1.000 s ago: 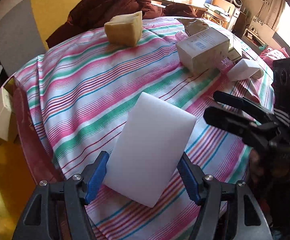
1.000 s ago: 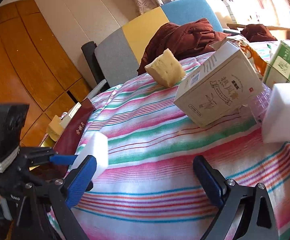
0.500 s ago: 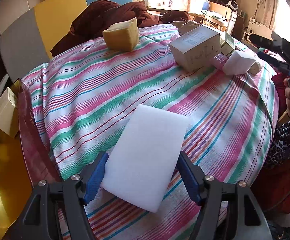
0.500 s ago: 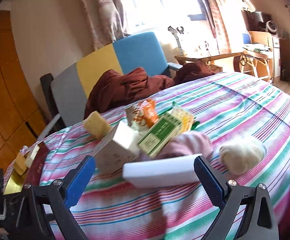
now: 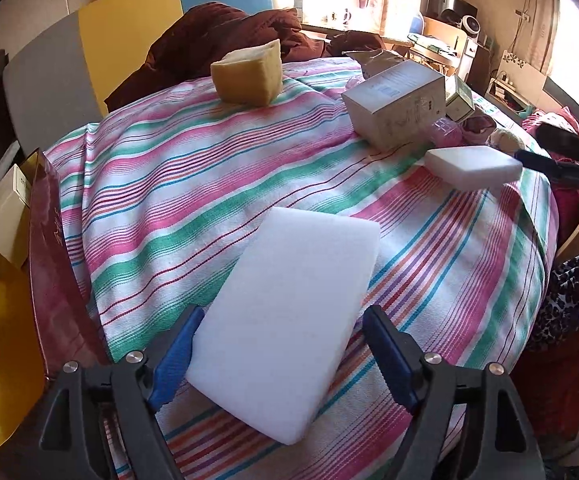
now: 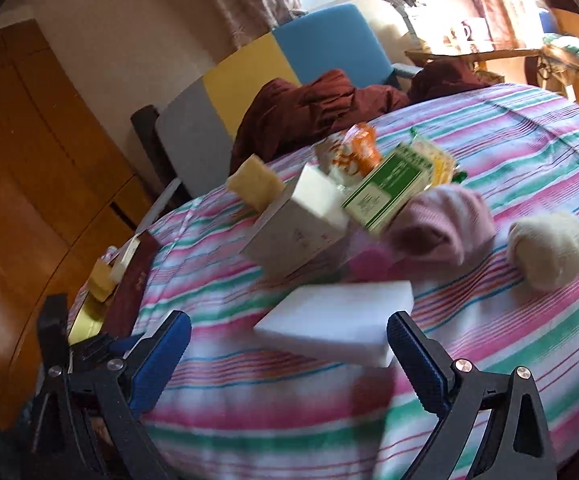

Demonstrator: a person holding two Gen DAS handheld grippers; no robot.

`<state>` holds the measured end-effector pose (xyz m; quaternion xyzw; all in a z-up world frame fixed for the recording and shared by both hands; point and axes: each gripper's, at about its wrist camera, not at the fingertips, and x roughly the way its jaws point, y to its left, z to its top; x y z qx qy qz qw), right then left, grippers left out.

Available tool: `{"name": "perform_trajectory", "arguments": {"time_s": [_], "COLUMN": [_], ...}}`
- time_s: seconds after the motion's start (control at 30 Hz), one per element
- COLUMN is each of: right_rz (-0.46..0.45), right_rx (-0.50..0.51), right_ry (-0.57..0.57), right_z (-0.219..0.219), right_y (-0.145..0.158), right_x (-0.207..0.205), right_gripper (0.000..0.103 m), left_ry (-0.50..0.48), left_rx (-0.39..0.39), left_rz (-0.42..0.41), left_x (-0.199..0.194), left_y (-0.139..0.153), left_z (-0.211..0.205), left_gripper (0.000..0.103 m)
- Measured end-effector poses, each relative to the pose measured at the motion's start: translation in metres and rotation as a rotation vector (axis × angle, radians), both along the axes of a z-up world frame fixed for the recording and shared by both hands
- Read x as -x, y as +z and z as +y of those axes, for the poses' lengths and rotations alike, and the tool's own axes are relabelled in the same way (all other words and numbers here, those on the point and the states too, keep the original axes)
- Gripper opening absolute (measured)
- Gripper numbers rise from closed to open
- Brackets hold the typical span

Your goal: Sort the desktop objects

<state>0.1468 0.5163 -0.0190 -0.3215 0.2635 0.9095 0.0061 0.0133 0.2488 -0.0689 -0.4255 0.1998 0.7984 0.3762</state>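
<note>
Left claw [image 5: 279, 354] open, sponge [image 5: 285, 320] lying between its fingers. Right claw [image 6: 289, 354] open, second sponge [image 6: 335, 322] just ahead: approach step. Next: advance, close.

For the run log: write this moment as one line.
left tool: open, around white sponge | right tool: open, at second white sponge | both sponges on striped cloth | boxes, socks unsorted
</note>
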Motion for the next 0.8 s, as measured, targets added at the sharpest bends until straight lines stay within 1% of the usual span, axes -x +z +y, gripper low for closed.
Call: {"name": "perform_trajectory", "arguments": {"time_s": [0.07, 0.17, 0.27, 0.37, 0.43, 0.6, 0.7, 0.8], "right_rz": [-0.034, -0.053, -0.085, -0.156, -0.194, -0.289, -0.340, -0.379], "right_rx": [-0.009, -0.081, -0.227, -0.398, -0.470, -0.560, -0.575, -0.574], "right_ry": [0.067, 0.086, 0.105, 0.160, 0.203, 0.361, 0.422, 0.464], "right_z": [-0.018, -0.031, -0.029, -0.026, -0.018, -0.014, -0.017, -0.017], "right_y": [-0.004, -0.002, 0.003, 0.001, -0.001, -0.010, -0.021, -0.029], "right_x": [-0.007, -0.019, -0.018, -0.001, 0.013, 0.045, 0.059, 0.066], "right_gripper": [0.099, 0.099, 0.099, 0.098, 0.097, 0.094, 0.087, 0.080], "left_ry": [0.002, 0.001, 0.002, 0.006, 0.006, -0.007, -0.033, -0.069], "left_rx": [-0.004, -0.007, -0.006, -0.006, 0.001, 0.016, 0.018, -0.003], "left_rz": [0.001, 0.000, 0.000, -0.002, 0.000, -0.005, -0.016, -0.055], "left_x": [0.000, 0.000, 0.000, 0.001, 0.001, 0.002, 0.003, 0.006], "left_y": [0.000, 0.000, -0.001, -0.001, -0.001, -0.002, -0.001, 0.002], "left_z": [-0.001, -0.001, -0.001, 0.000, 0.002, 0.005, 0.005, 0.003], "left_gripper": [0.083, 0.084, 0.085, 0.088, 0.089, 0.091, 0.091, 0.091]}}
